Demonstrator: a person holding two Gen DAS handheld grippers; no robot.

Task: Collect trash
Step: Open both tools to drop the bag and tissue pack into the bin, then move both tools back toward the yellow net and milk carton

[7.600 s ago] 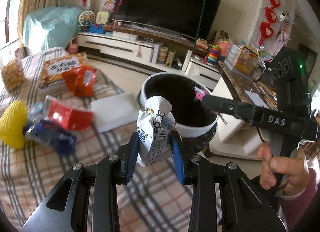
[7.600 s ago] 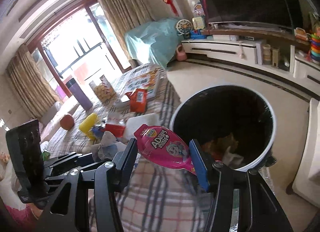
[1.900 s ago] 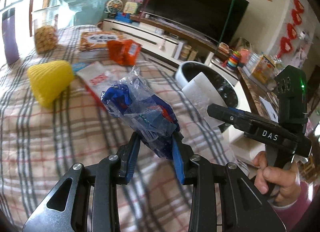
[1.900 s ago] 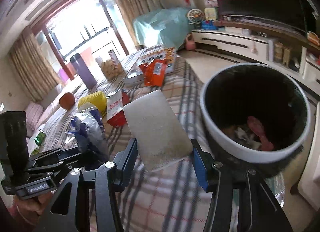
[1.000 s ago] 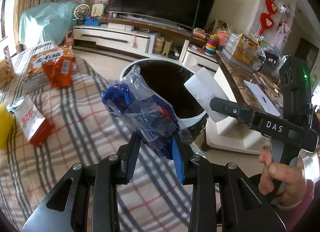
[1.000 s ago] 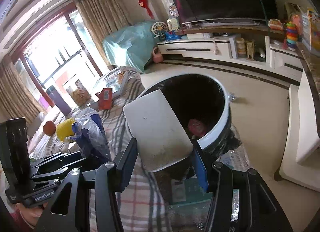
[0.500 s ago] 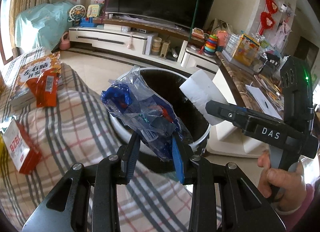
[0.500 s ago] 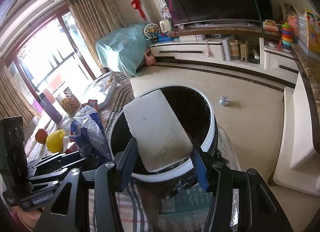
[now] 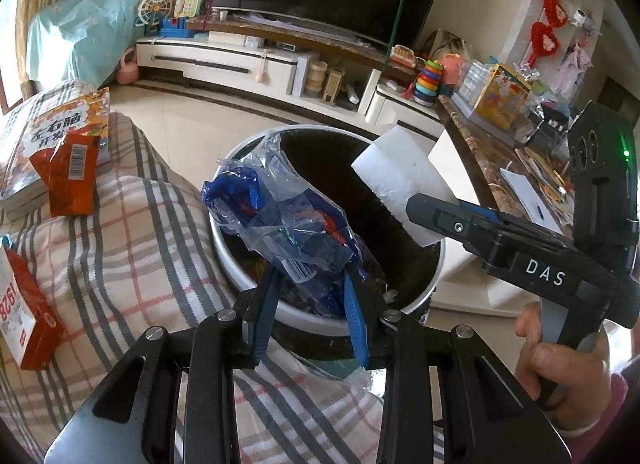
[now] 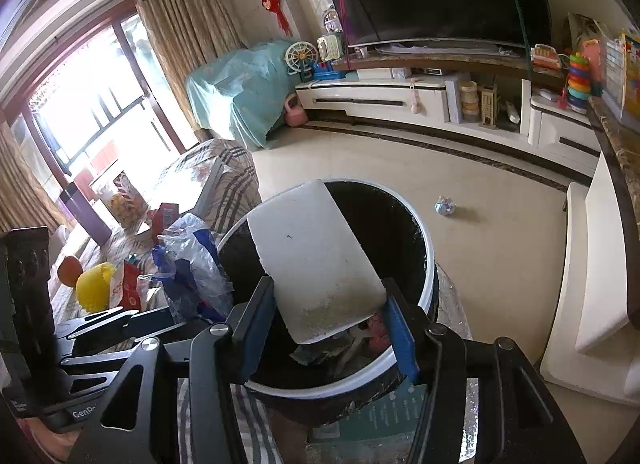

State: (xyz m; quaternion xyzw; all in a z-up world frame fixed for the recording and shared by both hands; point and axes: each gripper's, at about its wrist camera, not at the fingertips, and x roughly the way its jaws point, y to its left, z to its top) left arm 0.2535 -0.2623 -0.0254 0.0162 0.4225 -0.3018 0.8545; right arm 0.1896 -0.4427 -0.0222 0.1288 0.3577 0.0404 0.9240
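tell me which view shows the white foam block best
The right wrist view: the white foam block fills the centre, its broad face and speckled lower end clear, clamped in the right gripper over the trash bin. The left wrist view shows it smaller, at an angle, its held end hidden by that gripper.

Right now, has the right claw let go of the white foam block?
No, the right claw grips the foam block over the trash bin.

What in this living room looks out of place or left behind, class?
A small crumpled wrapper lies alone on the bare tile floor, beyond the bin and apart from it. Everything else being collected sits on the checked blanket or in the grippers, so this piece looks dropped or missed.
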